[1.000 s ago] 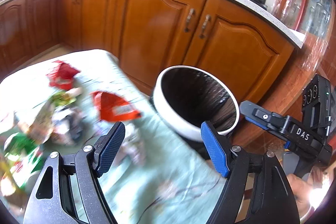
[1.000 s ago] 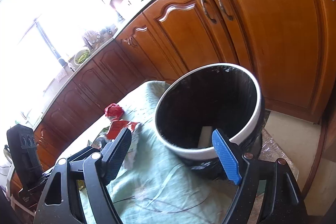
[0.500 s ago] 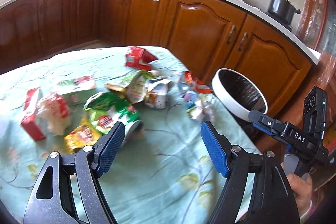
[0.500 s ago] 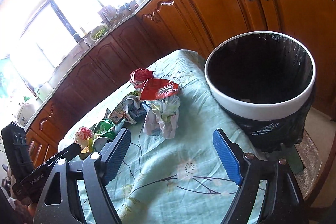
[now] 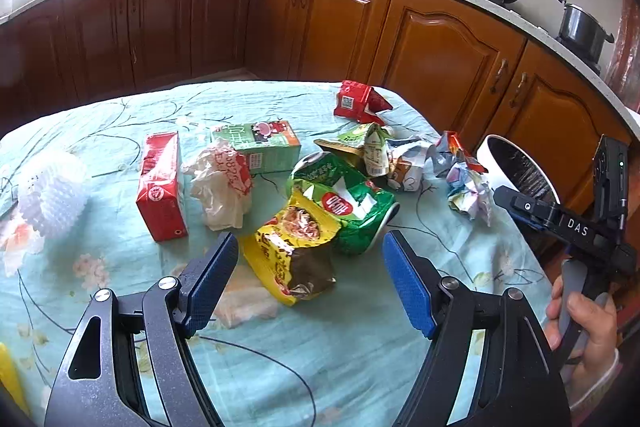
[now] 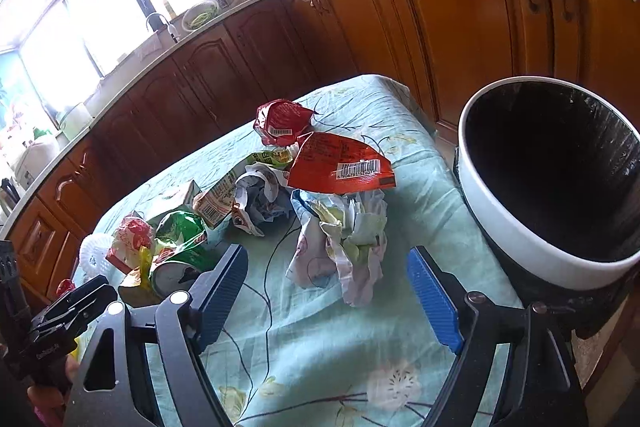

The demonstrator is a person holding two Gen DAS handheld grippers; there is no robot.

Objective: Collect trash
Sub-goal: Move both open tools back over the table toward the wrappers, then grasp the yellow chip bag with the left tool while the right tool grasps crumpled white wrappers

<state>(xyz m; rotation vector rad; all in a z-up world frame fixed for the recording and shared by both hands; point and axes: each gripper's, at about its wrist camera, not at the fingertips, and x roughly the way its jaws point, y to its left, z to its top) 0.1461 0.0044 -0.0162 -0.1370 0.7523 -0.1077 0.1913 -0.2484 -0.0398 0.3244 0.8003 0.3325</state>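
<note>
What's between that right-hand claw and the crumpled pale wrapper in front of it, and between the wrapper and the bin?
Nothing visible. The right gripper is open, and only bare tablecloth lies before the crumpled wrapper. From there to the white bin, at the table's edge, just cloth; the red packet lies behind it.

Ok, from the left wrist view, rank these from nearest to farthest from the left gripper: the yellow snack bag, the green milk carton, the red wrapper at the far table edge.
1. Yellow snack bag: just ahead of the open left gripper, between its fingers' lines.
2. Green milk carton: mid-table, slightly left of centre.
3. Red wrapper: at the far table edge, toward the cabinets.
</note>
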